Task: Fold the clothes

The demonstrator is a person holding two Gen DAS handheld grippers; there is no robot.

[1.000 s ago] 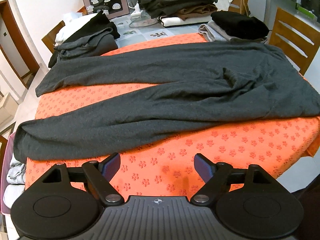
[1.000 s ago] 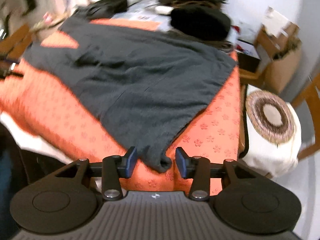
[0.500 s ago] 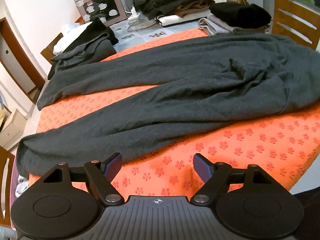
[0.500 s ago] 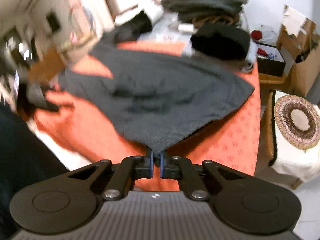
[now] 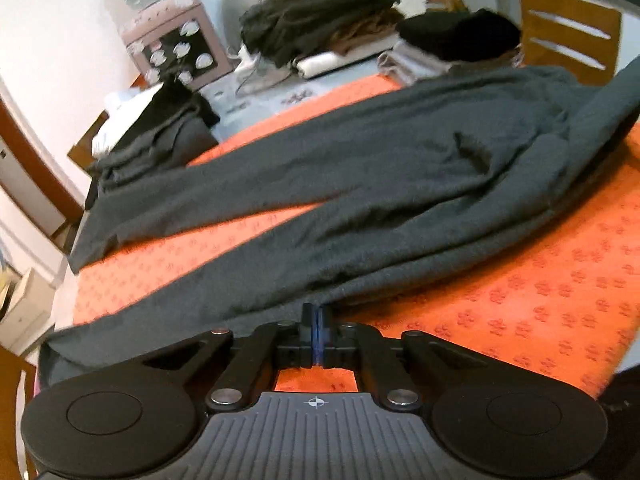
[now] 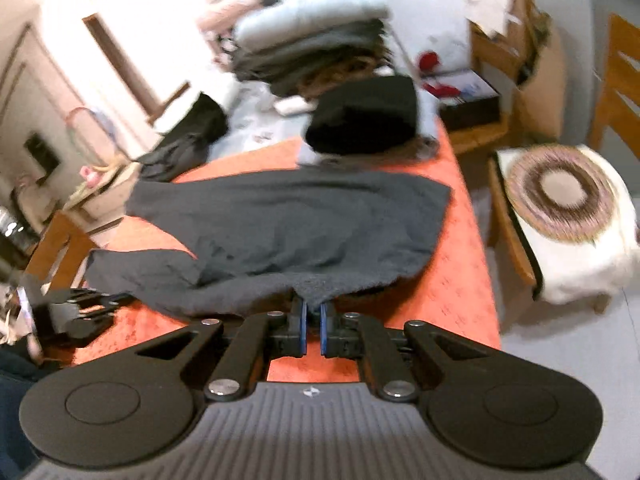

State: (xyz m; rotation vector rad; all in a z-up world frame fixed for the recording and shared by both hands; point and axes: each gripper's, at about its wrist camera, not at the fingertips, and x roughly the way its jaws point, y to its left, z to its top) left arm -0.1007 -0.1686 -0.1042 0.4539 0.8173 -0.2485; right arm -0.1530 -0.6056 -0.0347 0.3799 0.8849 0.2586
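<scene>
Left tongs [image 5: 316, 326] pinched tight on near edge of dark grey trousers [image 5: 360, 184] | right tongs [image 6: 313, 320] clamped on trousers' [image 6: 288, 224] waist corner, lifting it | trousers spread across orange flower-print cloth [image 5: 560, 280] on surface | folded clothes stacks [image 5: 320, 20] behind | wooden chair [image 5: 568, 36] beyond

Dark grey trousers [image 5: 360, 184] lie spread, rumpled, across the orange tablecloth [image 5: 560, 280].
</scene>
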